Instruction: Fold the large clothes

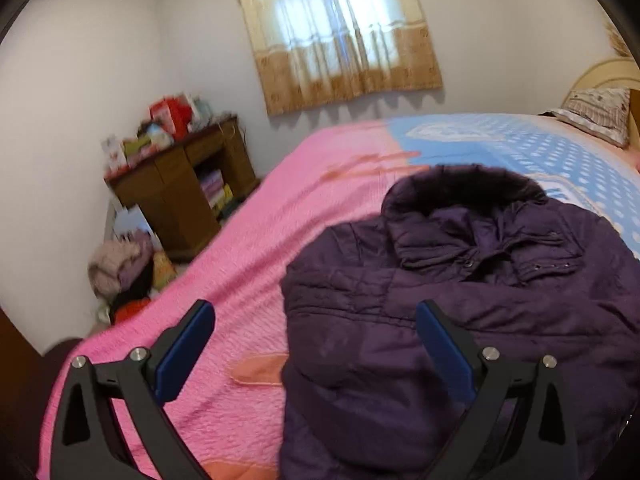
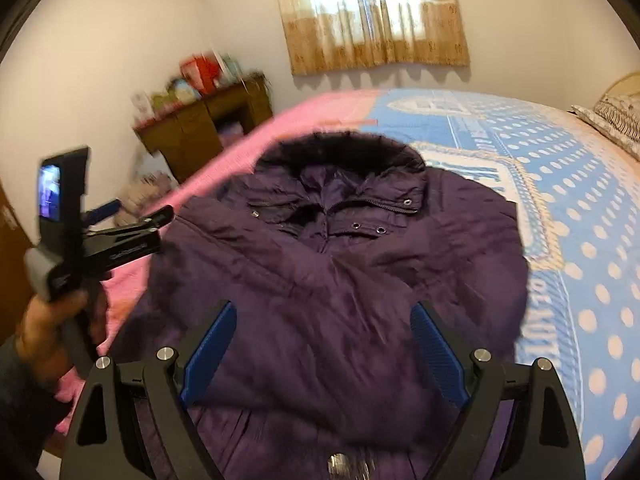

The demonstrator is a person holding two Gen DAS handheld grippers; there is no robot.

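A dark purple padded jacket (image 1: 460, 300) with a black fur-trimmed hood lies front up on the bed, hood toward the far side and its sides folded inward. My left gripper (image 1: 314, 312) hangs open over the jacket's left edge with nothing between its blue pads. The right wrist view shows the same jacket (image 2: 320, 272) filling the middle, with my right gripper (image 2: 323, 310) open above its chest and holding nothing. In that view the left gripper (image 2: 140, 210) also appears at the left, held by a hand (image 2: 48, 320), just beside the jacket's left shoulder.
The bed has a pink cover (image 1: 260, 240) on the left and a blue dotted one (image 2: 580, 240) on the right. A pillow (image 1: 596, 116) lies at the headboard. A brown cabinet (image 1: 180, 192) and a pile of clothes (image 1: 120, 268) stand beyond the bed's left edge.
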